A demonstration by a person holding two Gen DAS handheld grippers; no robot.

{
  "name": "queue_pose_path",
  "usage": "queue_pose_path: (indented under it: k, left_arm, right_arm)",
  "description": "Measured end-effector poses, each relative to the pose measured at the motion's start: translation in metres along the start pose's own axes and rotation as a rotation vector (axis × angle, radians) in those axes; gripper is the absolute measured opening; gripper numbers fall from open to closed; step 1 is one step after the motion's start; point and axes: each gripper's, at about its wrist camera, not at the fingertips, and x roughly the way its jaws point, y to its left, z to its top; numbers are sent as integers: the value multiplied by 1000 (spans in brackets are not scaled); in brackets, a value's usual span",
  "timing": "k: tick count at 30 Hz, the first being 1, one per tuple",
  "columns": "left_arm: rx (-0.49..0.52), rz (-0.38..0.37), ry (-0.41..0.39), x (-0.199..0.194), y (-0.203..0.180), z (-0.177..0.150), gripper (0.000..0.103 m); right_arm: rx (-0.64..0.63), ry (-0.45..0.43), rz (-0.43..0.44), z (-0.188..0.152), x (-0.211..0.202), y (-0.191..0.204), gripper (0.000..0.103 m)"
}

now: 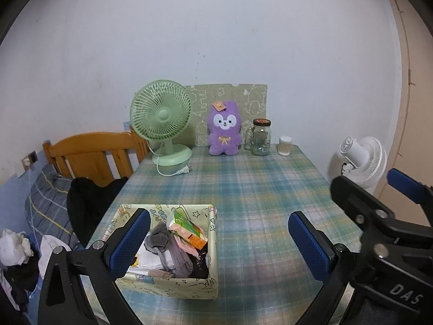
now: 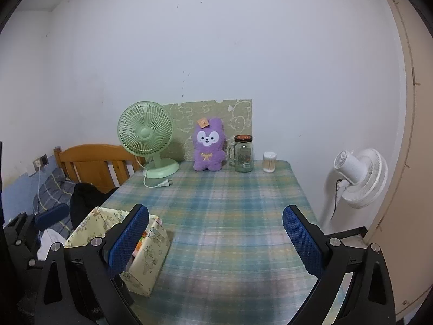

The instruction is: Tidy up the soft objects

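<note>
A: Largest item first: we list the table [image 1: 243, 189], covered in a blue-green checked cloth, running from the near edge to the far wall.

B: Next we enter the wooden bed frame [image 1: 89, 149] on the left, with a dark garment [image 1: 86, 203] heaped beside the table edge.

A: Then the white standing fan [image 2: 357, 176] on the right, off the table, near the door.

B: We record the green desk fan [image 1: 161, 120] at the far left of the table, its plug lying loose on the cloth just beside its base.

A: The box [image 1: 189, 284], patterned in pale yellow, sits at the near left of the table. In it we count the soft things [image 1: 167, 246]: grey and white cloth pieces and an orange-and-green packet, piled together.

B: The purple plush toy [image 1: 223, 128] stands upright at the far edge, against a patterned board, between the green fan and the glass jar [image 1: 261, 138].

A: Jar upright, dark lid on. Just right of it, we note a small container of cotton swabs [image 1: 284, 146].

B: Tools: left gripper [image 1: 219, 243] spread wide, holding nothing, its left finger over the box.

A: Right gripper [image 2: 215, 241] likewise spread and bare, above the near table; its left finger overlaps the box in that view.
</note>
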Motion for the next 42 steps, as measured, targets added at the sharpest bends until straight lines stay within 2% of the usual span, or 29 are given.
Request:
queue_pose_path:
  k: [5, 15, 22, 30, 42]
  left_arm:
    - [23, 13, -17, -10, -9, 1, 103]
    - [-10, -2, -52, -26, -9, -2, 103]
    - [-30, 1, -33, -27, -4, -4, 103]
    - [-70, 6, -66, -34, 6, -1, 103]
    - [-31, 14, -71, -30, 4, 0, 103]
  right_arm:
    - [-5, -24, -12, -1, -16, -11, 101]
    - [33, -64, -36, -4, -35, -29, 101]
    - [23, -91, -36, -3, -45, -26, 101]
    - [32, -95, -42, -2, -46, -27, 101]
    - [32, -73, -64, -3, -38, -30, 101]
